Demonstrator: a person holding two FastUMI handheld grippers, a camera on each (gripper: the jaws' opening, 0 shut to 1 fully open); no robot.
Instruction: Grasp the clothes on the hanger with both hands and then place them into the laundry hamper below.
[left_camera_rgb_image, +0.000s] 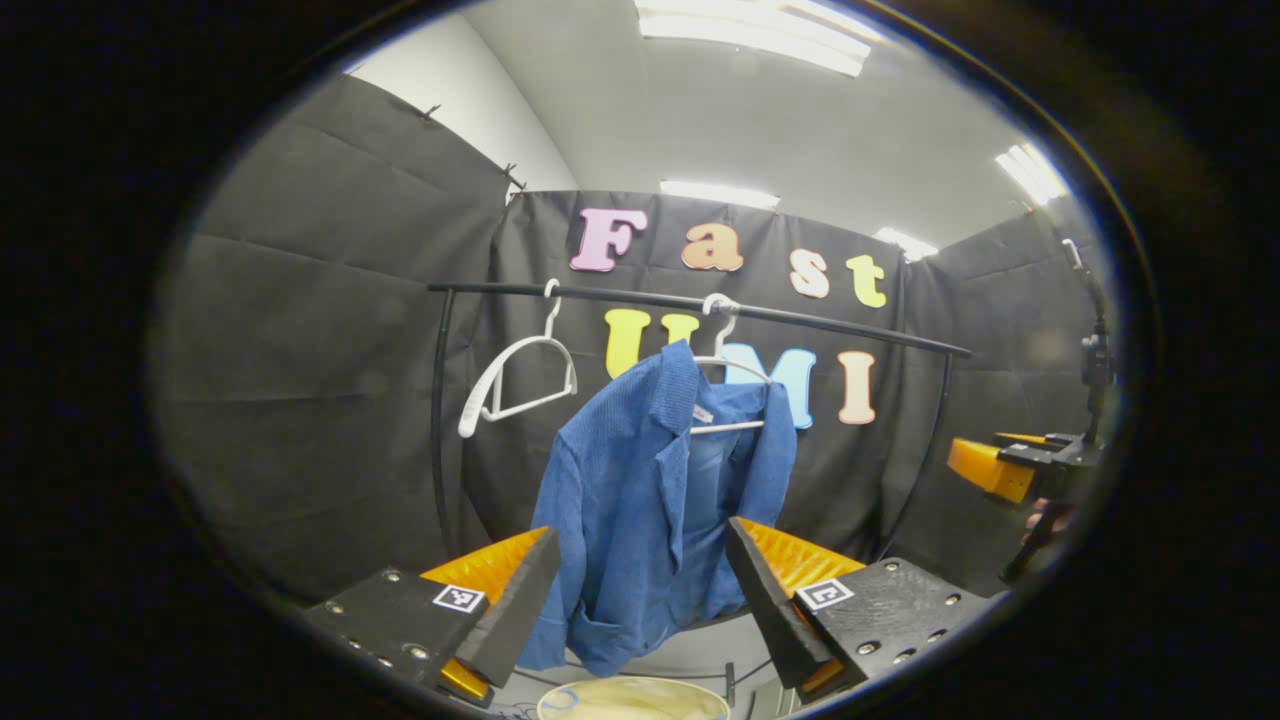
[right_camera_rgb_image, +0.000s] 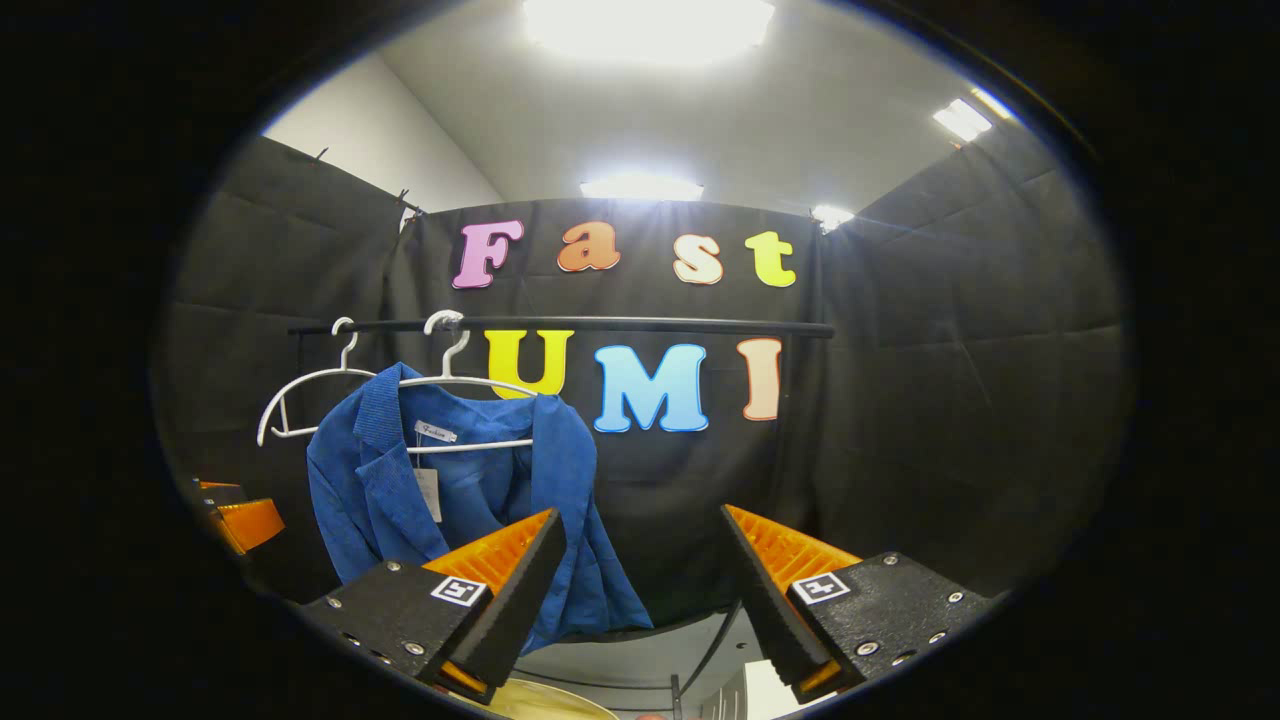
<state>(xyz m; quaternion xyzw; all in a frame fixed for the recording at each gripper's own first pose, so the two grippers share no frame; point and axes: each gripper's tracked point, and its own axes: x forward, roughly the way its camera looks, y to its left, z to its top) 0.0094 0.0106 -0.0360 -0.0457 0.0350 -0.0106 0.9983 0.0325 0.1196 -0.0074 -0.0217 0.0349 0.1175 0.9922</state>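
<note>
Nearest in the left gripper view, the left gripper (left_camera_rgb_image: 640, 590) has its two fingers spread wide with nothing between them; the blue shirt hangs beyond the gap, not touched. Just below that gripper, the pale rim of the laundry hamper (left_camera_rgb_image: 632, 697) curves along the bottom edge, directly under the shirt. In the right gripper view, the right gripper (right_camera_rgb_image: 640, 585) is likewise spread wide and empty, aimed to the right of the shirt.

Farther off, the blue shirt (left_camera_rgb_image: 655, 500) drapes from a white hanger (left_camera_rgb_image: 728, 395) hooked on the black rail (left_camera_rgb_image: 700, 302). It hangs unevenly, bunched toward one shoulder, collar folded over, a tag inside the neck. A second, bare hanger (left_camera_rgb_image: 520, 385) sits on the rail to the shirt's left.

The shirt looks light, soft and limp (thin woven cloth, judging by its folds), so it should sag wherever pinched and may snag on the hanger. The two shoulder seams near the hanger seem the surest places to grip, one per gripper.
</note>
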